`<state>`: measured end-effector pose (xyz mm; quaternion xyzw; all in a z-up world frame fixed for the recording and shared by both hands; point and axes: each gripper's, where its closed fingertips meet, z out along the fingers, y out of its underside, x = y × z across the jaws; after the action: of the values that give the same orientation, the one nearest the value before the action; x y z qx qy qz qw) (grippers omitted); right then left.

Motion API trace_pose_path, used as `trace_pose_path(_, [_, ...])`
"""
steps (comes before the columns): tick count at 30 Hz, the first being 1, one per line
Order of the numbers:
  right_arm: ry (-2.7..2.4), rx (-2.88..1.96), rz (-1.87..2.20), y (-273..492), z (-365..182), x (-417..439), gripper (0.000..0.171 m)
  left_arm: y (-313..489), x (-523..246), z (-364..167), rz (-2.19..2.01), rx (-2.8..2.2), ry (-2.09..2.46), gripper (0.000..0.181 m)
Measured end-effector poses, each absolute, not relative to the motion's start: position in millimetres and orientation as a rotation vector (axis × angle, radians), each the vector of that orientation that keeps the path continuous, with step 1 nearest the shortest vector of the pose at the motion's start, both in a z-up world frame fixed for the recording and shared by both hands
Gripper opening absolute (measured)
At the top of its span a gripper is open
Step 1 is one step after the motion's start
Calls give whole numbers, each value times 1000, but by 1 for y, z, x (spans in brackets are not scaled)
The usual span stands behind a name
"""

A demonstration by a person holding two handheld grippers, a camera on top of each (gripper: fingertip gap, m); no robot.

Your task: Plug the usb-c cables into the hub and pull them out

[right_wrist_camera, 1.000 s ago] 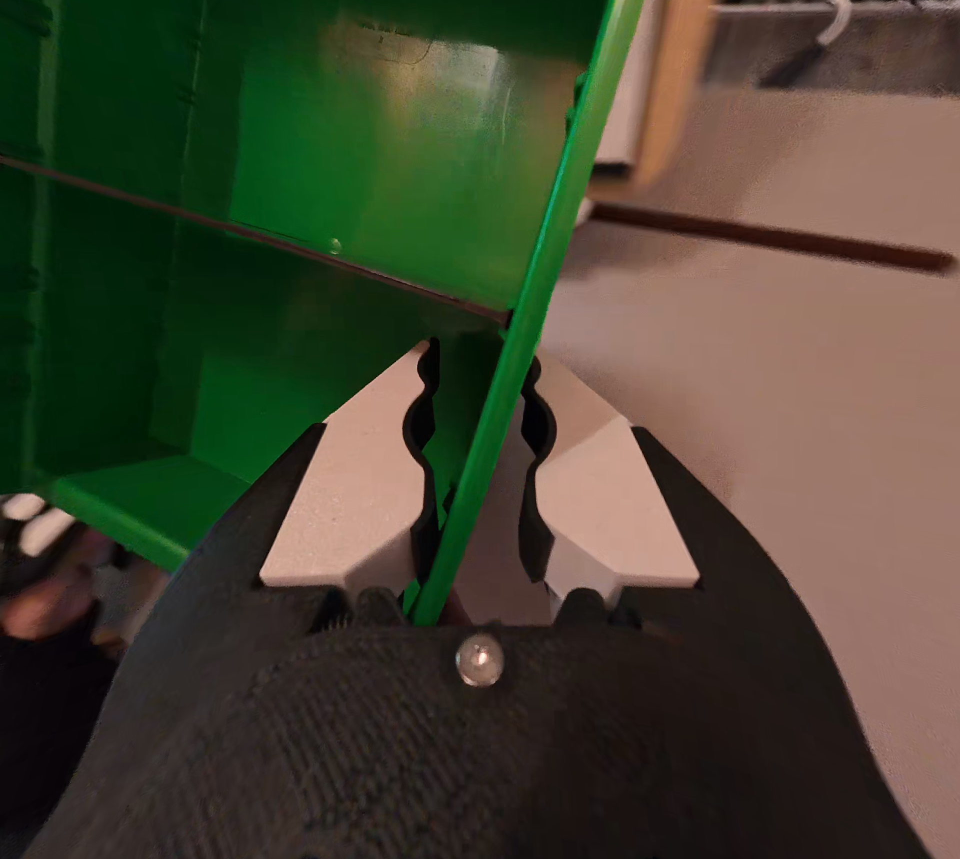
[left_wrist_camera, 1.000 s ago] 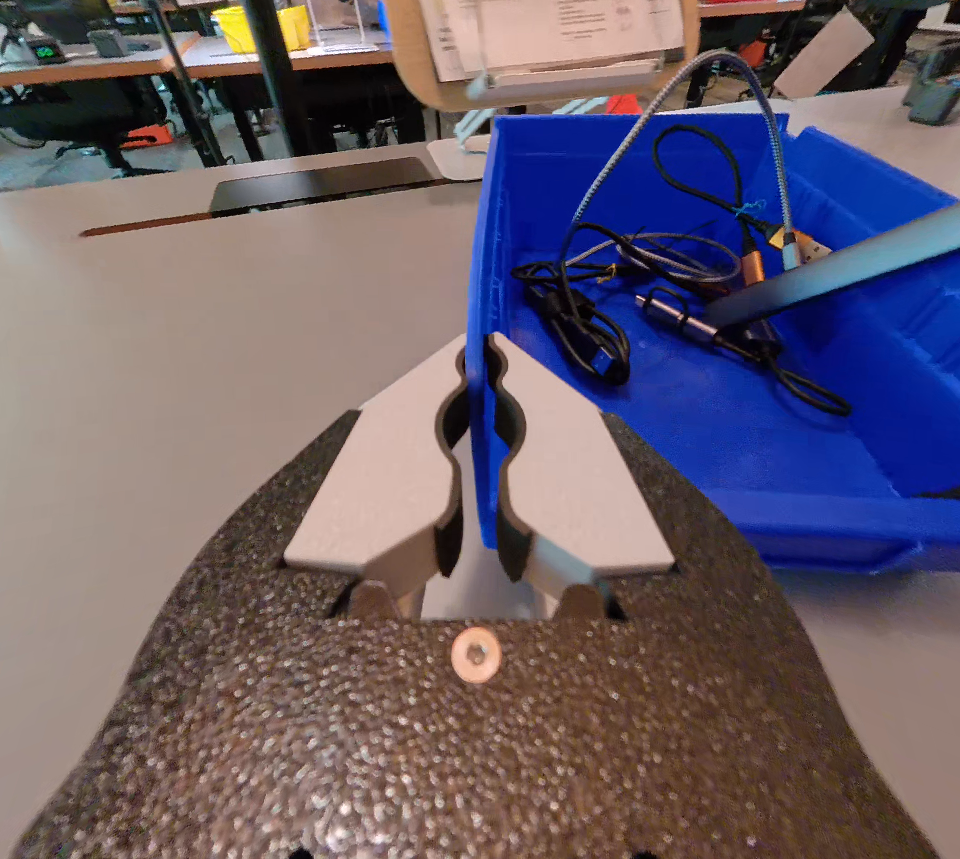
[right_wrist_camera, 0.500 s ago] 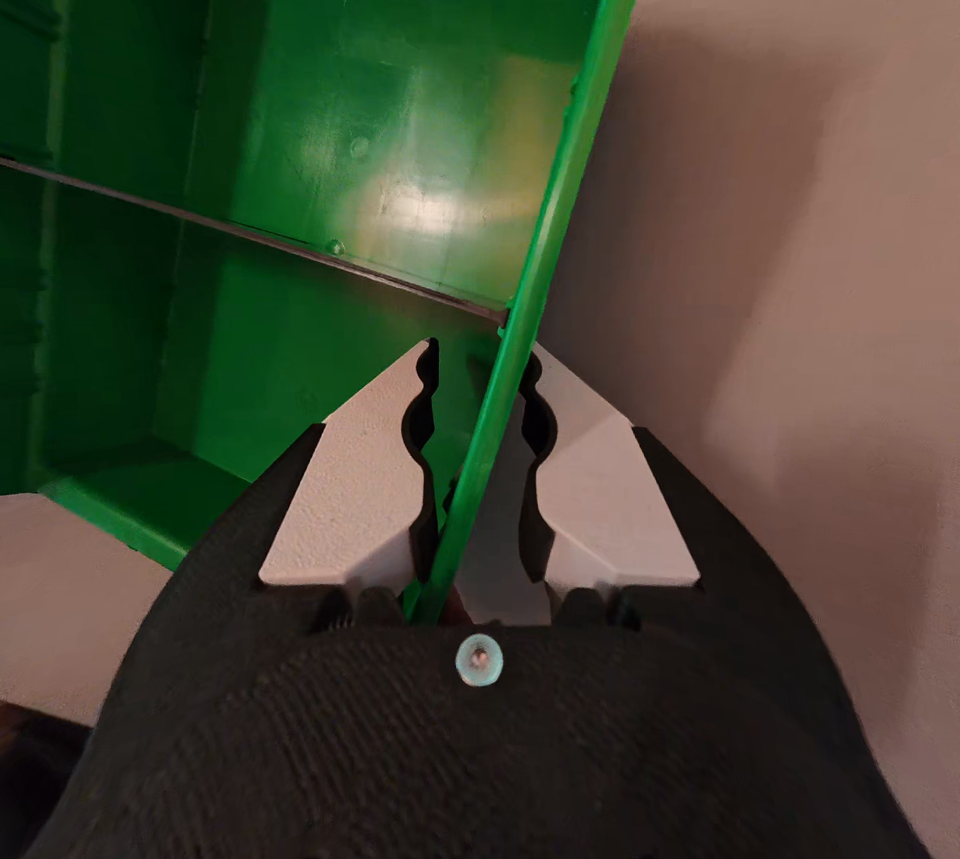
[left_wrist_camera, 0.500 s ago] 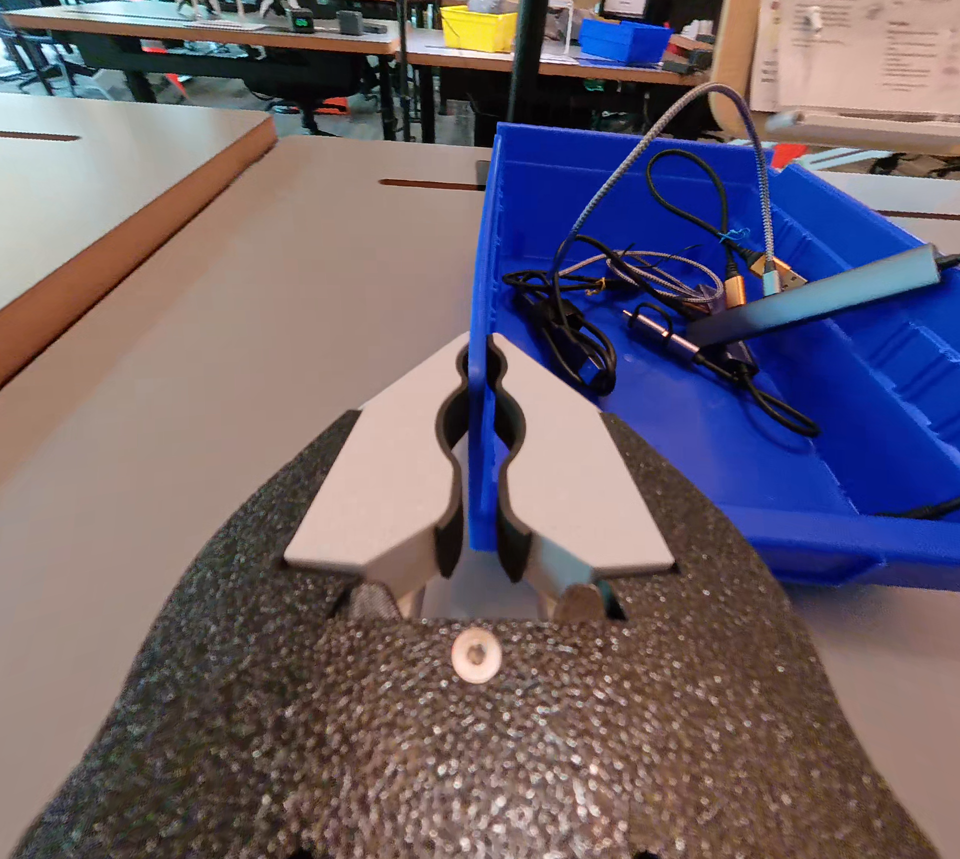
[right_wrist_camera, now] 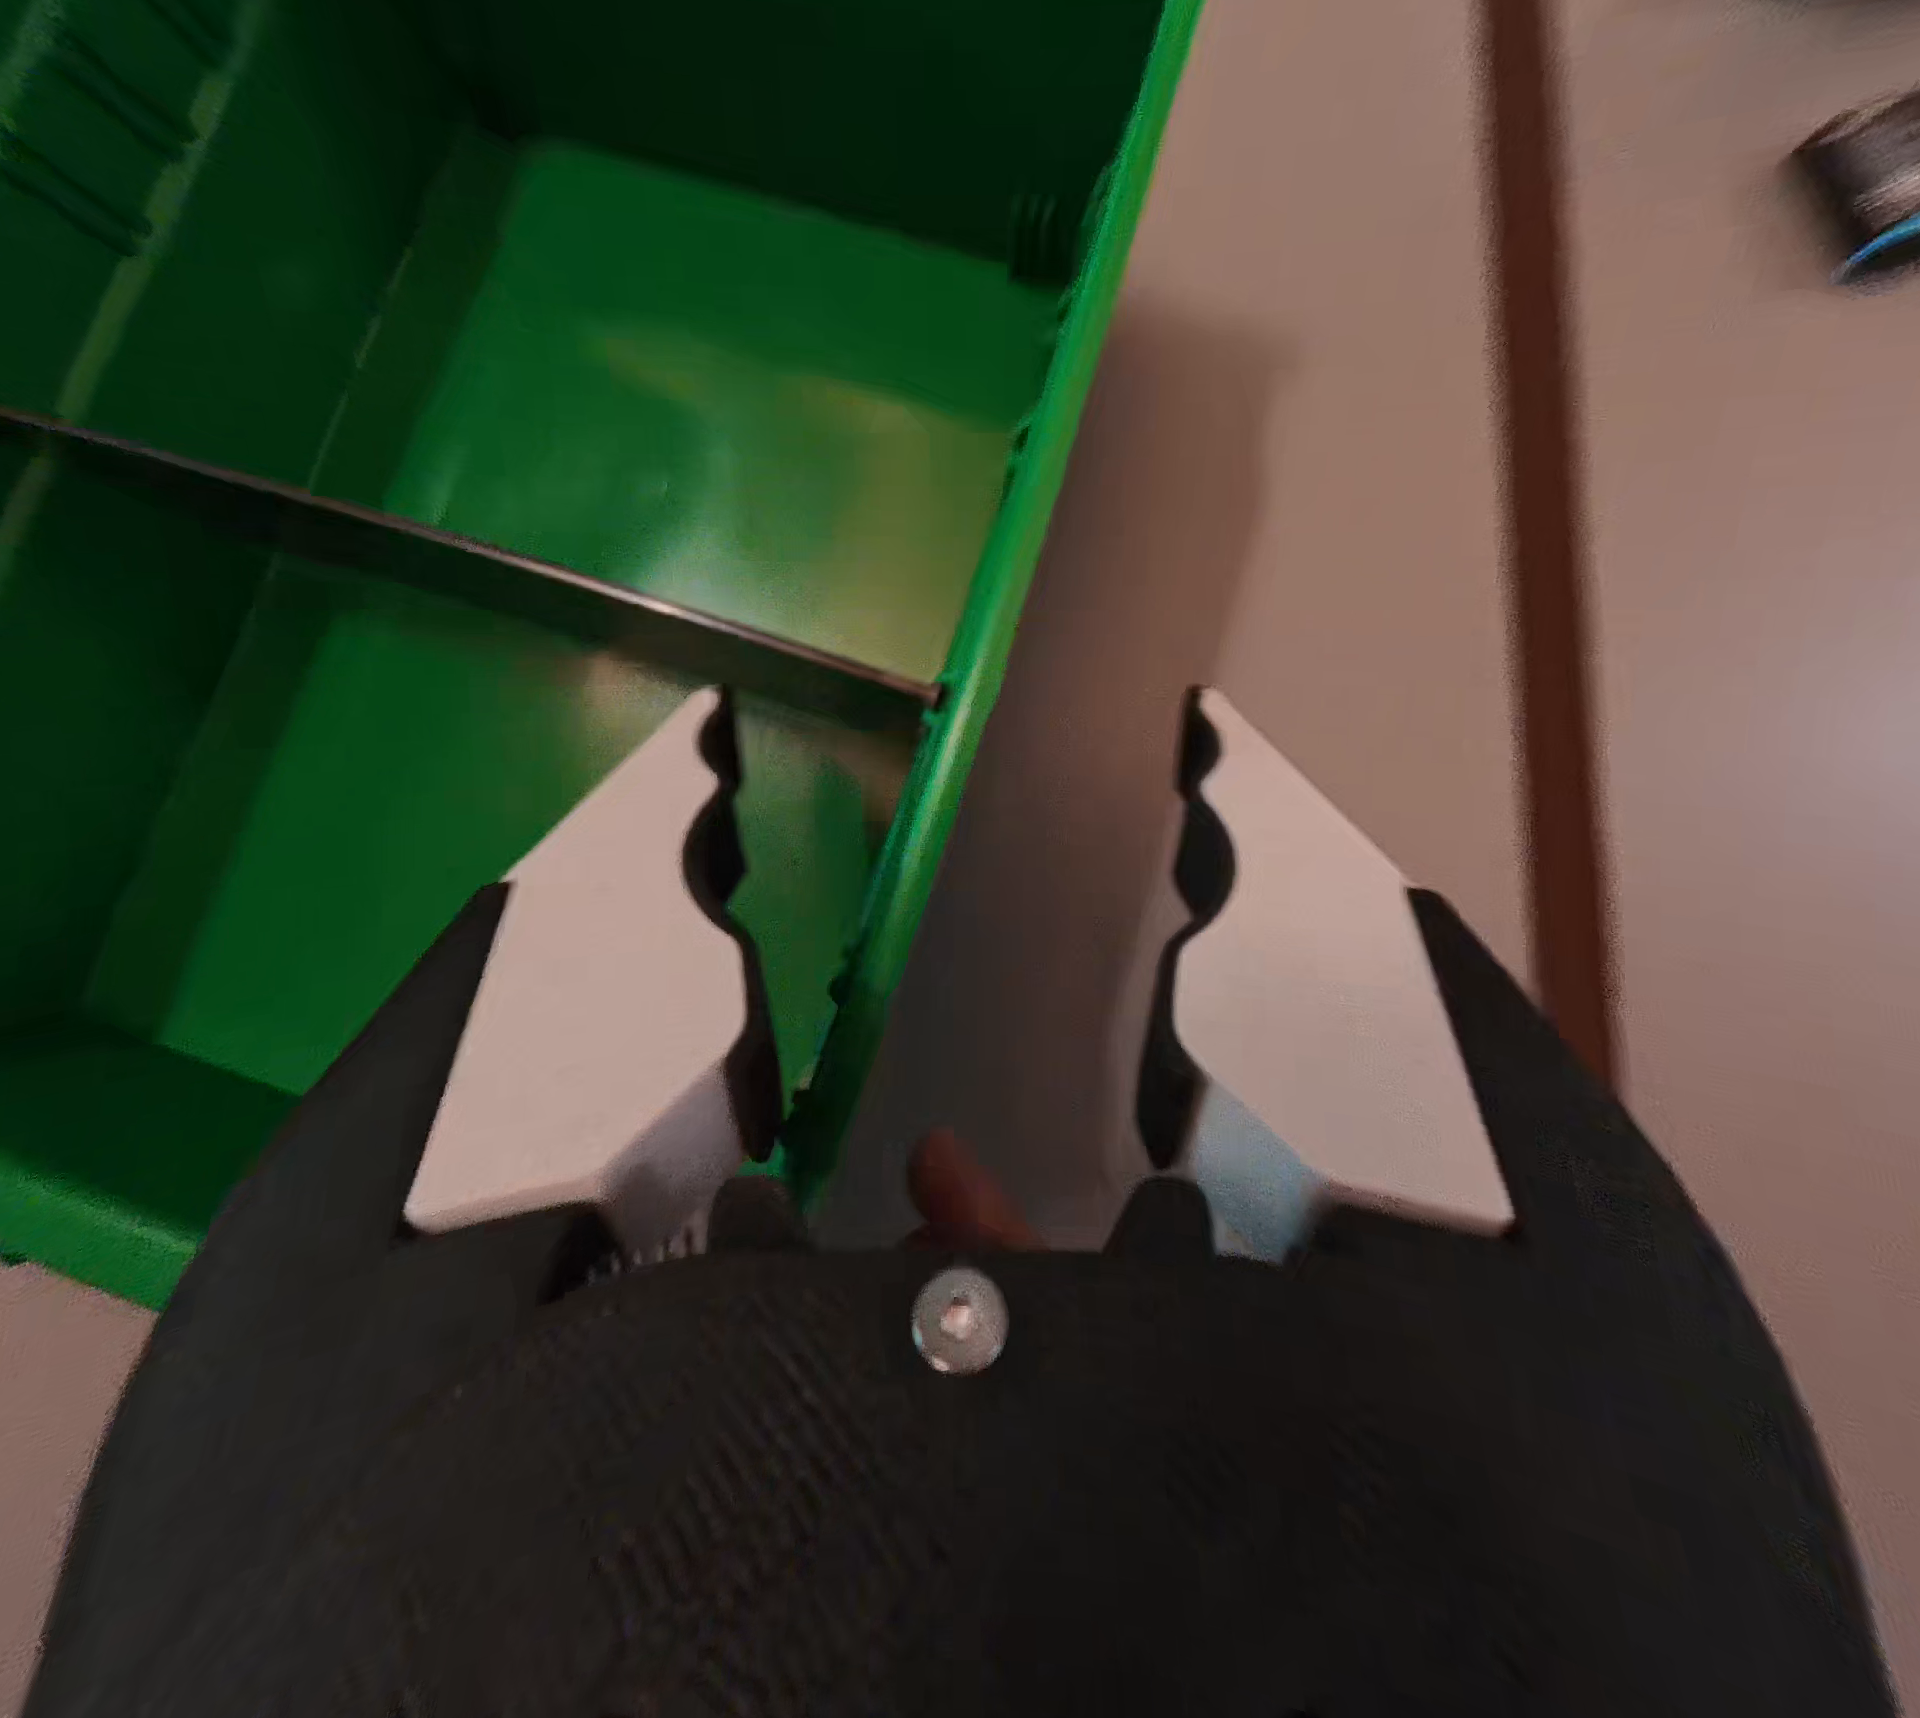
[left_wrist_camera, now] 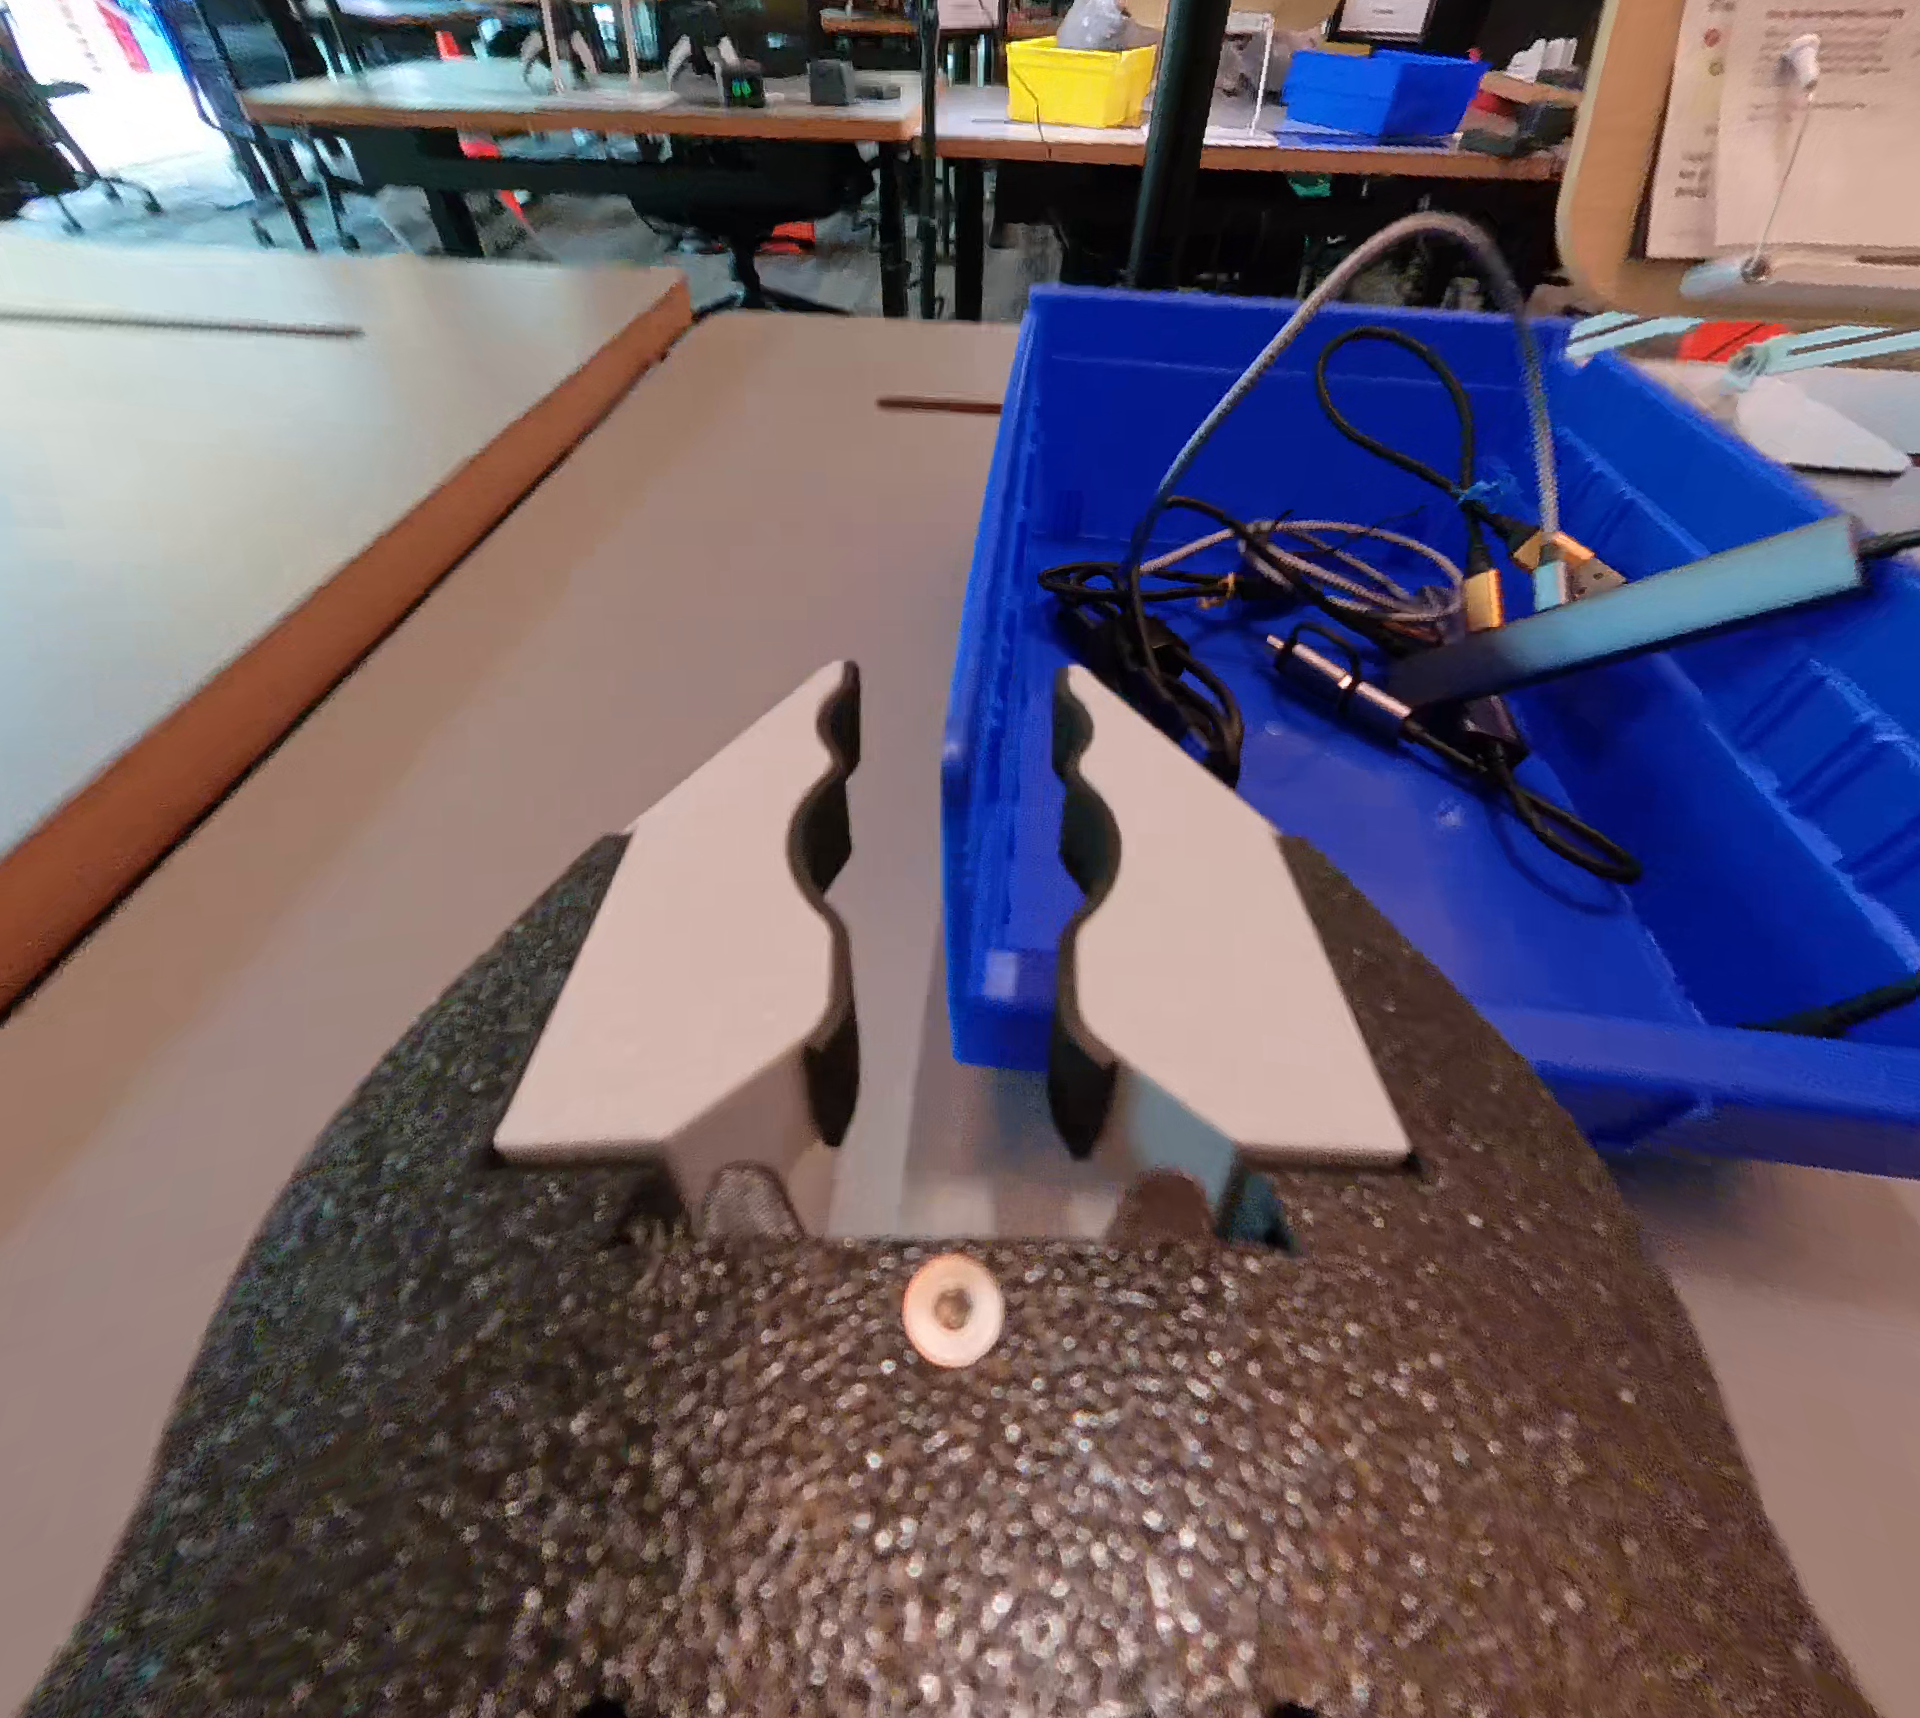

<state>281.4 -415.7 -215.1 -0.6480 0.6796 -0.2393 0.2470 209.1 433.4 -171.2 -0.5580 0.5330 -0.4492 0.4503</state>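
In the left wrist view a blue bin [left_wrist_camera: 997,837] stands on the table and holds a grey USB hub [left_wrist_camera: 1621,619], tilted against its right wall. Tangled black and braided cables [left_wrist_camera: 1351,546] lie in it, and two gold-ended plugs [left_wrist_camera: 1538,556] sit at the hub. My left gripper [left_wrist_camera: 956,671] is open. The bin's left wall stands between its fingers, untouched by the pads. In the right wrist view my right gripper [right_wrist_camera: 956,692] is wide open astride the right wall [right_wrist_camera: 1101,318] of an empty green bin [right_wrist_camera: 727,442] with a dark divider [right_wrist_camera: 468,546].
A second table with a brown edge [left_wrist_camera: 312,650] lies to the left. A black pole [left_wrist_camera: 1174,58] and a paper stand [left_wrist_camera: 1818,27] rise behind the blue bin. In the right wrist view a brown slot [right_wrist_camera: 1527,421] runs across the table beside a small roll [right_wrist_camera: 1870,193]. Left tips to right tips: about 85 cm.
Both grippers were shut on their bins' walls and have now opened, letting go of them. The left wrist view has swung to the left.
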Motion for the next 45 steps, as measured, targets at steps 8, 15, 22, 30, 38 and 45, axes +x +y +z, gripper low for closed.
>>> trace_pose_path(8, [1351,-1600,-805,-336,-89,233,99,302,214,-158,-1044,-697,2079,52])
trace_pose_path(15, [856,-1669,-546,-164,-82,156,80,235,272,-171,-932,-222,2321,53])
trace_pose_path(22, [697,-1757,-376,-72,-107,141,76,222,278,-193,-930,-172,2413,24])
trace_pose_path(30, [637,-1820,-401,-53,-112,139,79,231,287,-208,-751,-85,2391,53])
trace_pose_path(38, [656,-1804,-435,-65,-114,137,80,230,301,-213,-709,-112,2401,21])
trace_pose_path(45, [704,-1763,-443,-78,-113,144,80,239,289,-74,-1008,-235,2120,22])
